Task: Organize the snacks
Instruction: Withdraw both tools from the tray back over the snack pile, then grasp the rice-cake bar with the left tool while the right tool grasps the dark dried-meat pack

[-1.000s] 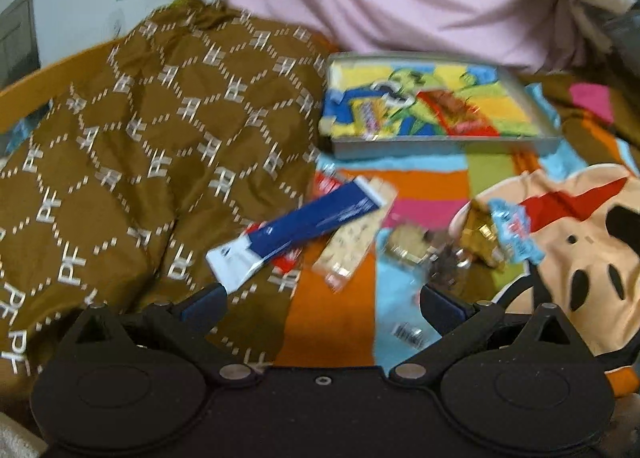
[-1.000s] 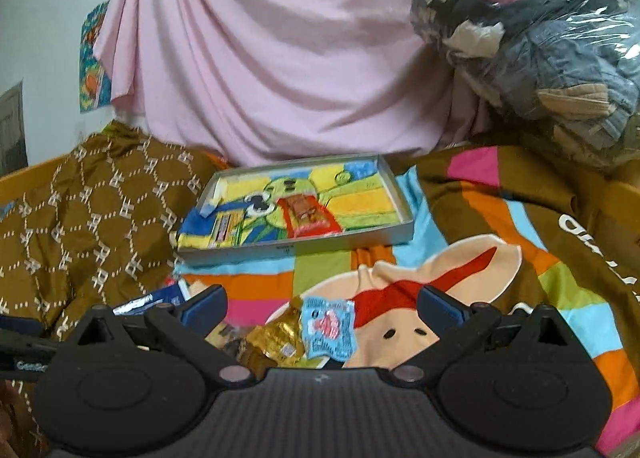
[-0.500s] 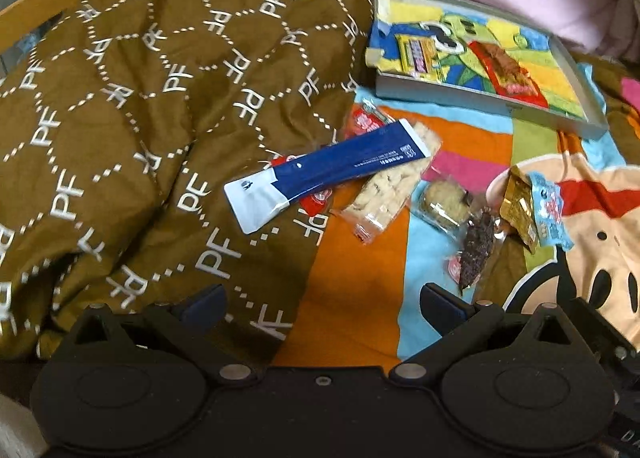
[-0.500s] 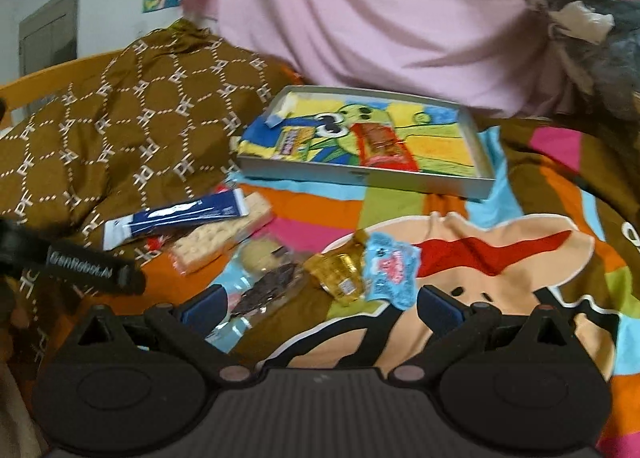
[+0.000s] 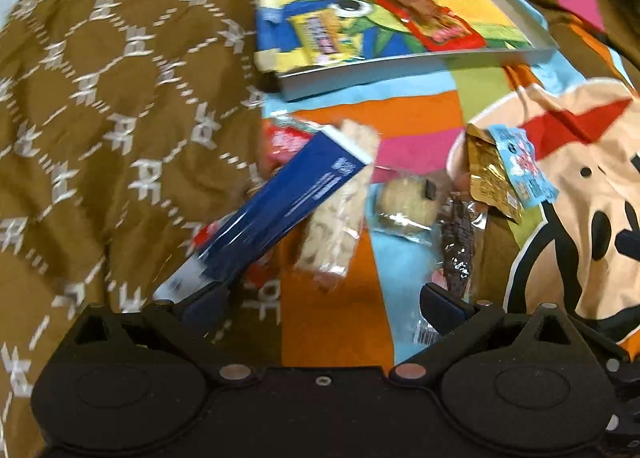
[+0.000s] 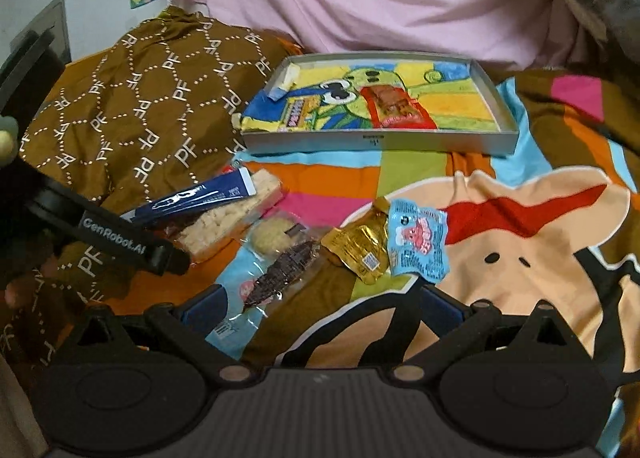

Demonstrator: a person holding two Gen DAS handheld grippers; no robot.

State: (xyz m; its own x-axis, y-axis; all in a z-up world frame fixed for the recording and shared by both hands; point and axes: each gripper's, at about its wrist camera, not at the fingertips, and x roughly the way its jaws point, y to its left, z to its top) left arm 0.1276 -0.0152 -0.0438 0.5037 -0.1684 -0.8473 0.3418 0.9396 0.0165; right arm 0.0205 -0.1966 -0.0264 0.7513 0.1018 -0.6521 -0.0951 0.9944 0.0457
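Your left tool (image 5: 322, 300) is spread wide, its left finger touching the low end of the long blue packet (image 5: 280, 213), which lies tilted across a pale rice bar (image 5: 340, 209) just below the grey tray (image 6: 380, 139). The print on the packet is too blurred to read. Your right tool (image 6: 322, 304) is spread wide too, gripping nothing, near the dark snack in clear wrap (image 6: 286, 272). The brown blanket (image 6: 152, 105) left of the tray repeats "PF"; "GenRobot.AI" reads on the left tool's arm.
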